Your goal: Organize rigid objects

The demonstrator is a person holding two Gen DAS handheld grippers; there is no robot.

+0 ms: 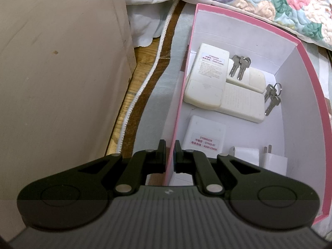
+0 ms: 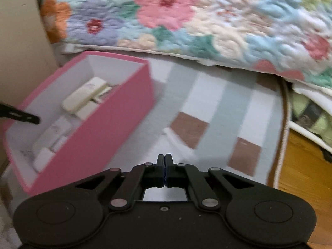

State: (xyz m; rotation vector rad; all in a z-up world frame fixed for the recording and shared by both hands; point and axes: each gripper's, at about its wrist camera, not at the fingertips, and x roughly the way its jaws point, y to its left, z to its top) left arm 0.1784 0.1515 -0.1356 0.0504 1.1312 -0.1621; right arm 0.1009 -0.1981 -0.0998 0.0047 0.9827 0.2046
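Observation:
A pink box (image 1: 290, 39) with a white inside stands on a checked mat. In it lie cream remotes (image 1: 207, 78), a white remote (image 1: 205, 137), two bunches of keys (image 1: 240, 64) and white plug adapters (image 1: 274, 161). My left gripper (image 1: 170, 151) is shut on the box's left wall, one finger inside and one outside. In the right wrist view the same box (image 2: 99, 137) sits at the left, with a left fingertip (image 2: 31, 118) showing at its edge. My right gripper (image 2: 165, 161) is shut with nothing between its pads, above the mat to the right of the box.
A floral quilt (image 2: 166, 10) hangs along the far side. A beige panel (image 1: 51, 62) rises to the left of the box. The checked mat (image 2: 217, 95) has a white trimmed edge (image 1: 141, 87), and wooden floor (image 2: 300, 166) shows beyond it at the right.

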